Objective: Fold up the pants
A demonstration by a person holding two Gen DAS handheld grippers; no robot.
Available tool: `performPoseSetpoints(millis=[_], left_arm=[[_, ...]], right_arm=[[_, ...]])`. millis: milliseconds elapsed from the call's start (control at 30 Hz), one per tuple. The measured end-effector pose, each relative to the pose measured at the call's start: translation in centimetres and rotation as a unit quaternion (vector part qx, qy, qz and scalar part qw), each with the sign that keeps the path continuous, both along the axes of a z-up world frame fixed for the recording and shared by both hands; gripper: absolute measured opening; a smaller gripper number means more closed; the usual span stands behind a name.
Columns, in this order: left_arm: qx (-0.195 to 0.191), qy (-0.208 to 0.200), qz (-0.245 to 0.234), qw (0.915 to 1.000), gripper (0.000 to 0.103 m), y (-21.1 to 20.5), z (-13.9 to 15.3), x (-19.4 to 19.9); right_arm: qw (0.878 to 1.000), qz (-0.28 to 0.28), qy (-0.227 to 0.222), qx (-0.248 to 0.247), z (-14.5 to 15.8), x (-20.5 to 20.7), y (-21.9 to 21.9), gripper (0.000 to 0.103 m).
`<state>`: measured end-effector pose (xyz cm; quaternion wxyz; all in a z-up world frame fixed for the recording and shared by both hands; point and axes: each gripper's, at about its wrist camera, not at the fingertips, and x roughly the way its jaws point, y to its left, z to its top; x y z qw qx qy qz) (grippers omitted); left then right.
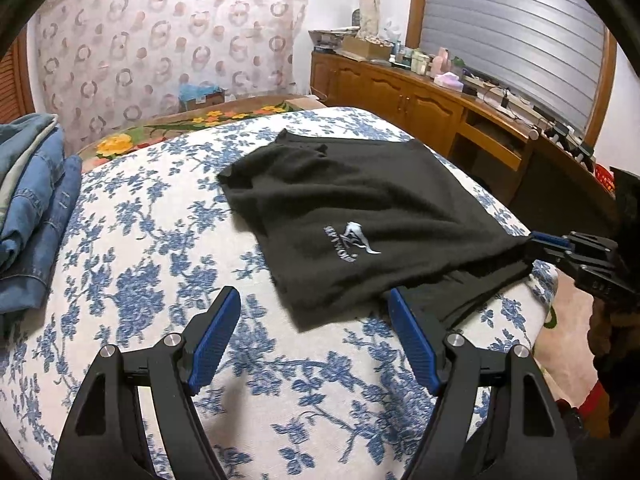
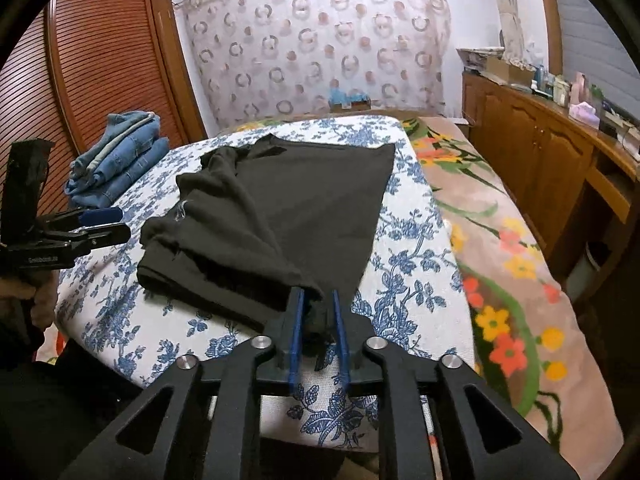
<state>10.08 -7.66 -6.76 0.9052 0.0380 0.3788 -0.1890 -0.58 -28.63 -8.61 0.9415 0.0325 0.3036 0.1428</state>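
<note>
The black pants (image 1: 352,204) lie folded on the bed (image 1: 160,248), on a woven cover printed with blue flowers on white; the cloth is soft and slightly fuzzy, it makes a broad, roughly four-sided shape with rounded folds along its left edge, and a small pale logo (image 1: 352,238) is stitched on the upper layer. The left tongs (image 1: 312,304) stand spread wide over the cover, just before the near edge of the pants; their blue ribbed pads (image 1: 212,340) touch no cloth, though the right pad sits very near the hem. The right tongs (image 2: 318,316) are at the near right corner of the pants; their thin blue pads stand a little apart with a bunched bit of black cloth between them; it seems the pads do not press it any more, but the view there is dark and blurred. A stack of folded blue denim (image 2: 120,156) rests at the far left of the bed; a fleecy blanket (image 2: 504,240) with orange and yellow flowers lies beyond the cover; a wooden sideboard (image 2: 536,152) with panelled doors runs along the right wall.
</note>
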Motion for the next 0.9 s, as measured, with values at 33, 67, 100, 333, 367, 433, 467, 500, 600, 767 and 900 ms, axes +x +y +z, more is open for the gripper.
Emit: performPoseSetpoints(millis=[33, 67, 100, 333, 367, 433, 467, 500, 600, 767, 900], left_arm=[[-0.001, -0.001, 0.003, 1.0000, 0.077, 0.2, 0.1, 0.0], [-0.002, -0.002, 0.006, 1.0000, 0.077, 0.5, 0.2, -0.1], [-0.003, -0.003, 0.009, 1.0000, 0.077, 0.8, 0.3, -0.2], [-0.002, -0.009, 0.019, 0.9998, 0.077, 2.3, 0.4, -0.8], [-0.003, -0.009, 0.021, 0.9997, 0.077, 2.5, 0.5, -0.8], [-0.003, -0.012, 0.025, 0.9996, 0.077, 2.9, 0.6, -0.9], [-0.002, -0.014, 0.028, 0.9995, 0.077, 3.1, 0.7, -0.9], [-0.002, -0.016, 0.030, 0.9994, 0.077, 3.3, 0.8, -0.9], [-0.002, -0.023, 0.040, 0.9989, 0.077, 4.0, 1.2, -0.8], [-0.004, -0.030, 0.053, 0.9981, 0.077, 5.1, 1.4, -0.6], [0.004, -0.029, 0.056, 0.9980, 0.077, 5.6, 1.1, -0.2]], right_arm=[[1.000, 0.000, -0.006, 0.003, 0.4, -0.2, -0.1, 0.028], [1.000, 0.002, -0.011, 0.006, 0.3, -0.5, 0.0, 0.030], [1.000, 0.005, -0.016, 0.009, 0.5, -0.6, 0.0, 0.030], [0.998, 0.048, -0.046, 0.008, 2.3, 0.2, 3.0, 0.031], [0.997, 0.057, -0.048, 0.009, 2.3, 0.5, 3.6, 0.031], [0.996, 0.076, -0.050, 0.009, 2.4, 1.3, 5.0, 0.031], [0.995, 0.085, -0.050, 0.009, 2.4, 1.7, 5.8, 0.031], [0.994, 0.094, -0.048, 0.009, 2.4, 2.2, 6.5, 0.031], [0.992, 0.116, -0.041, 0.010, 2.1, 3.5, 8.3, 0.031], [0.989, 0.143, -0.025, 0.008, 1.5, 5.6, 10.1, 0.031], [0.988, 0.157, -0.014, 0.002, 1.5, 6.9, 11.0, 0.031]])
